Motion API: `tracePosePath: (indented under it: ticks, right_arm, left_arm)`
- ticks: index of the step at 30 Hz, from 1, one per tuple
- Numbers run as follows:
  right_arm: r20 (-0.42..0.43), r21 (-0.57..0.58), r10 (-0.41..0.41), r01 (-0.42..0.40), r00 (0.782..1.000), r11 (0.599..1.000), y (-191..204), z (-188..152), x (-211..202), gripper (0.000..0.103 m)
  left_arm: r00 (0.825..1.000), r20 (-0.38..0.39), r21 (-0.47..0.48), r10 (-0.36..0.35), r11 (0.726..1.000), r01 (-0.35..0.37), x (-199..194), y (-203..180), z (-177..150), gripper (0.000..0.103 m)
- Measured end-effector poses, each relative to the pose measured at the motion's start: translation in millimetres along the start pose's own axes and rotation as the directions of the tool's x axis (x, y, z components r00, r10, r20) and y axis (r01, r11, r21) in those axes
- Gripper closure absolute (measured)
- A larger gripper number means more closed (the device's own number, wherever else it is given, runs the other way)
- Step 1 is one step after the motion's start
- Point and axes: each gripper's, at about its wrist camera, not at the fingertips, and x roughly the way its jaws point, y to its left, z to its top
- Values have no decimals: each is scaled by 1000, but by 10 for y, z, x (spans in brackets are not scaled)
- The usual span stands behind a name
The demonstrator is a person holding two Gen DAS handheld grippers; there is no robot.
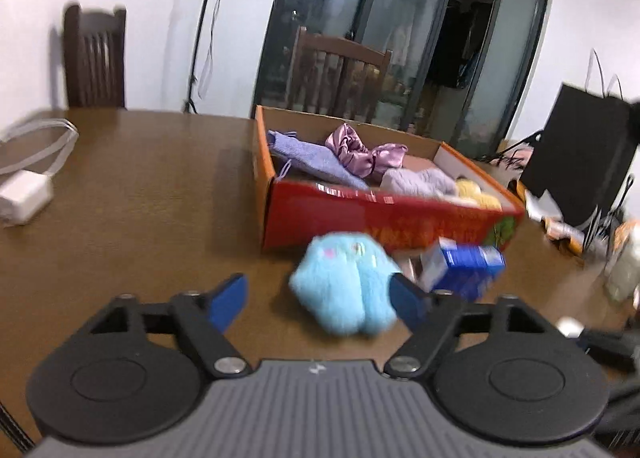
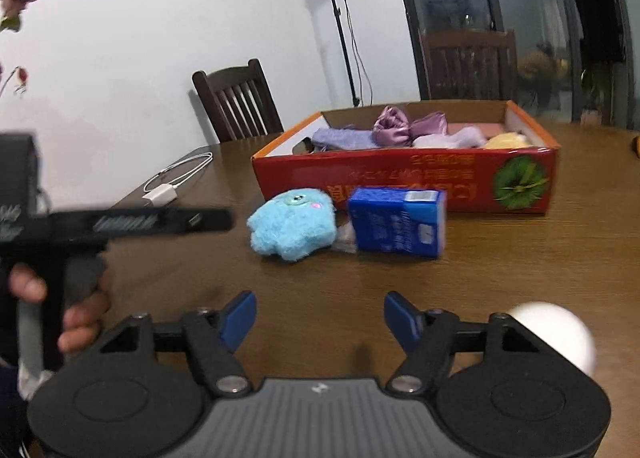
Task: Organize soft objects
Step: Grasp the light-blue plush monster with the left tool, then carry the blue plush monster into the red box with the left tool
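Fluffy sky-blue plush toy [image 1: 347, 290] lies beside the red cardboard box [image 1: 384, 217], between the left gripper's [image 1: 316, 300] parted, empty jaws; right gripper [image 2: 320, 318] gapes empty too.

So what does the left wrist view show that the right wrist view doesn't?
Only the left wrist view: the black bag and clutter past the box, and the left gripper open around the blue plush toy.
Only the right: the hand holding the left gripper, and the open right gripper.
Both: the red box of soft items, and the blue carton.
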Motion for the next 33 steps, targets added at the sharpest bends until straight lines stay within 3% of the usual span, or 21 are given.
tracePosePath:
  ticks: [6, 8, 10, 12, 15, 22, 26, 27, 29, 31, 33]
  right_arm:
    - [-50, -3, 19, -19, 999, 1000, 57, 124, 441, 36]
    - [-58, 9, 15, -15, 998, 1000, 47, 128, 520, 36]
    - [-58, 17, 6, -5, 998, 1000, 34, 123, 584, 36]
    - [-45, 18, -10, 11, 999, 1000, 31, 112, 606, 37]
    - [-38, 7, -32, 32, 999, 999, 32, 95, 568, 36]
    - [0, 25, -48, 48, 999, 999, -90, 9, 211, 36]
    - [-7, 49, -48, 48, 999, 998, -155, -90, 37, 36]
    - [-7, 56, -35, 35, 999, 998, -158, -114, -11, 36]
    - [-3, 54, -9, 9, 1000, 998, -131, -151, -99, 36]
    - [-4, 49, 5, -5, 1000, 999, -110, -194, -142, 36]
    - [-9, 58, 11, -10, 1000, 998, -103, -226, -155, 36]
  left_arm:
    - [995, 16, -51, -95, 994, 96, 422, 124, 37, 31]
    - [995, -21, -40, -100, 994, 99, 494, 135, -25, 42]
    - [995, -17, -10, -100, 995, 100, 473, 93, -83, 46]
    - [994, -26, 12, -110, 994, 110, 417, 54, -111, 59]
    - [994, -60, 14, -91, 996, 92, 350, 39, -139, 66]
    - [991, -65, 52, -115, 992, 119, -150, -130, -554, 66]
    - [978, -78, 41, -195, 979, 199, -469, -319, -878, 64]
    - [981, -74, 37, -182, 982, 185, -542, -355, -935, 62]
    - [993, -55, 19, -107, 994, 108, -639, -388, -1006, 39]
    - [998, -27, 0, -53, 999, 53, -728, -373, -1050, 37]
    - [998, -30, -60, -52, 997, 50, -791, -292, -1055, 38]
